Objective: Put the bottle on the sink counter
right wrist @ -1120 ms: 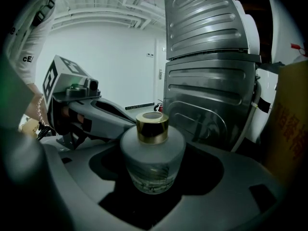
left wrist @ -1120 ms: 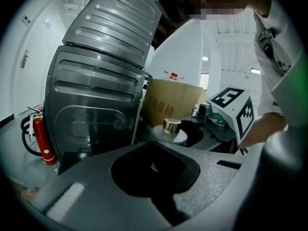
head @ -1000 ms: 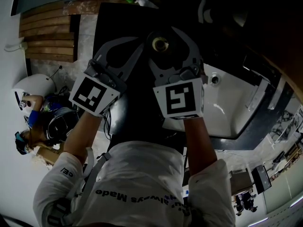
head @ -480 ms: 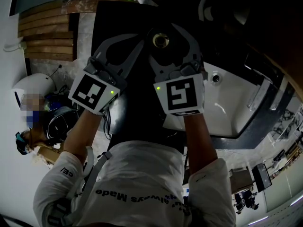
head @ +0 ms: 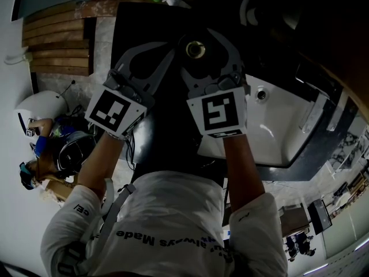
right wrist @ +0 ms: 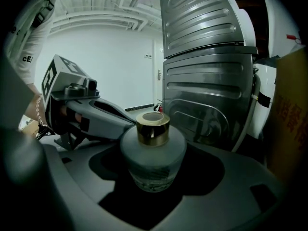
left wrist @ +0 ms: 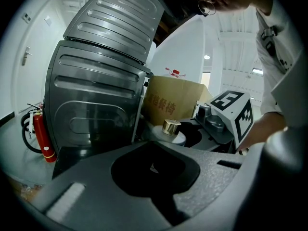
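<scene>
Barely shifted since a second ago, my right gripper clamps the frosted round glass bottle above the dark sink counter, left gripper closed on nothing; lowering it upright comes next.

Bottle: one, gold-capped
Grippers: two, the left gripper and the right gripper
Sink: one
Cardboard box: one
Fire extinguisher: one
</scene>
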